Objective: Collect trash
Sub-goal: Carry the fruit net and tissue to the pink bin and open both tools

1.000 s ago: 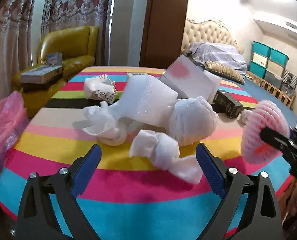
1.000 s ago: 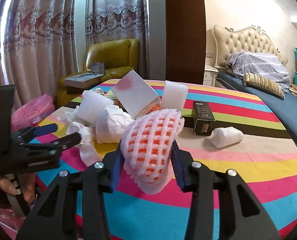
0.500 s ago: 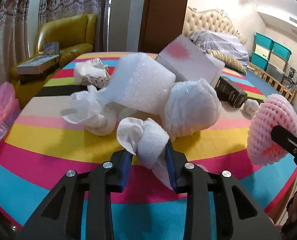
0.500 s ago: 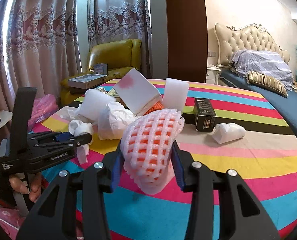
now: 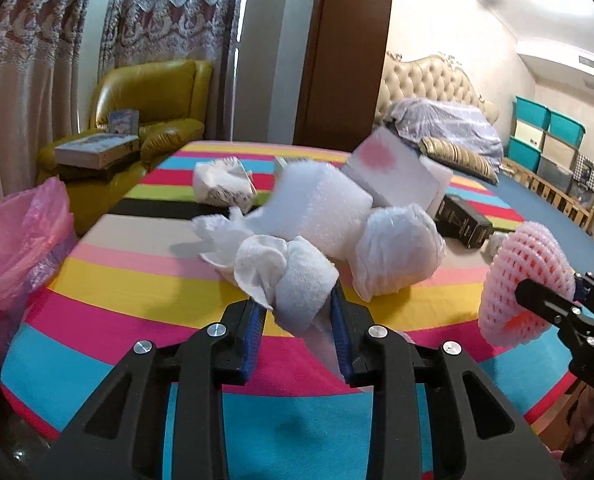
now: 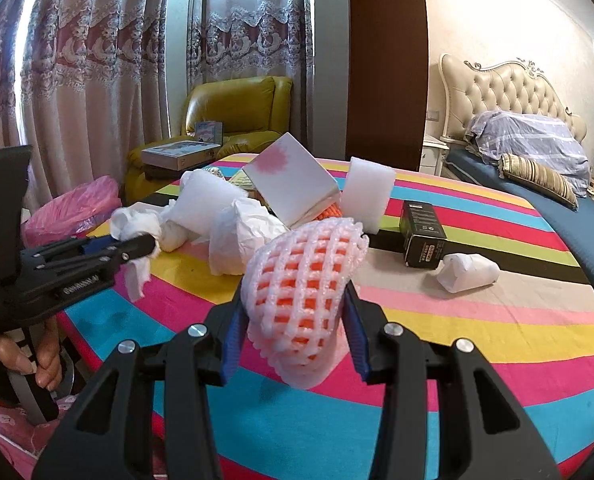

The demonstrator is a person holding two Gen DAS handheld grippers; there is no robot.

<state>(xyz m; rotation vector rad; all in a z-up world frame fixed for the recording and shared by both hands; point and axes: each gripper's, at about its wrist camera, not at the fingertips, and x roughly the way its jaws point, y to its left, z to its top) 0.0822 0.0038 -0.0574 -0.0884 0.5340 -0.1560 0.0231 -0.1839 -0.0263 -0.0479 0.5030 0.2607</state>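
- Tissue (image 5: 285,276) sits pinched between the pads of the left claw (image 5: 297,320), which a second ago stood wide around it (so it's now secured for bagging); it hangs above the striped bench (image 5: 137,280).
- Right view: right claw (image 6: 295,320) grips foam net (image 6: 301,280), pink bag (image 6: 73,208) lies far left.

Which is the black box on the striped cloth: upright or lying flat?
Lying flat: the black box rests on a long side on the cloth.
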